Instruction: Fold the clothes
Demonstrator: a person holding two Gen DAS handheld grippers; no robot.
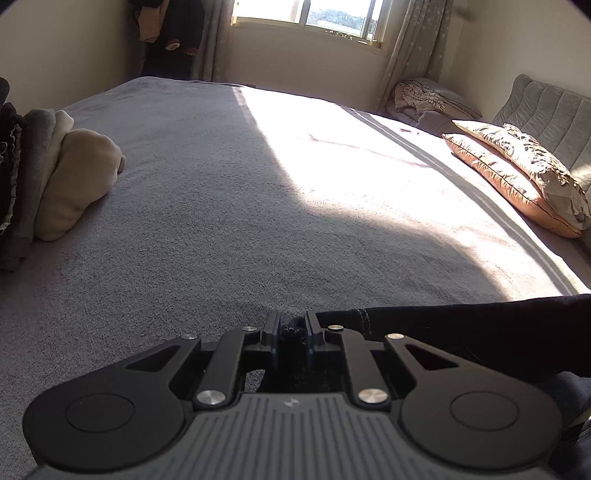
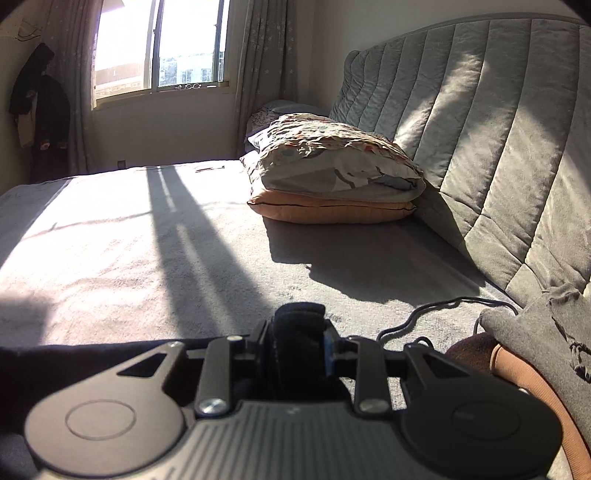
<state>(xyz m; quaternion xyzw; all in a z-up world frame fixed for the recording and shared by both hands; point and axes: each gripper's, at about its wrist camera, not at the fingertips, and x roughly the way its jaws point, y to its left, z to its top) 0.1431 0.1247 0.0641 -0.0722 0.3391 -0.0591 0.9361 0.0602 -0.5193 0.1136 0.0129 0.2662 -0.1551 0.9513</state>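
A dark navy garment [image 1: 461, 325] stretches from my left gripper [image 1: 292, 325] to the right, low over the grey bedspread [image 1: 192, 206]. My left gripper is shut on an edge of it. In the right wrist view my right gripper [image 2: 299, 328] is shut on a bunched fold of the same dark garment [image 2: 299, 314], which trails off to the left [image 2: 74, 354]. Both grippers hold the garment near the bed's near edge.
A stack of folded clothes [image 1: 55, 177] lies at the left. Two stacked pillows [image 2: 332, 173] rest against the quilted grey headboard [image 2: 480, 129]. A black cable [image 2: 424, 317] lies on the bed. A brown cushion with grey cloth [image 2: 535, 350] sits at right. The window [image 1: 306, 18] is behind.
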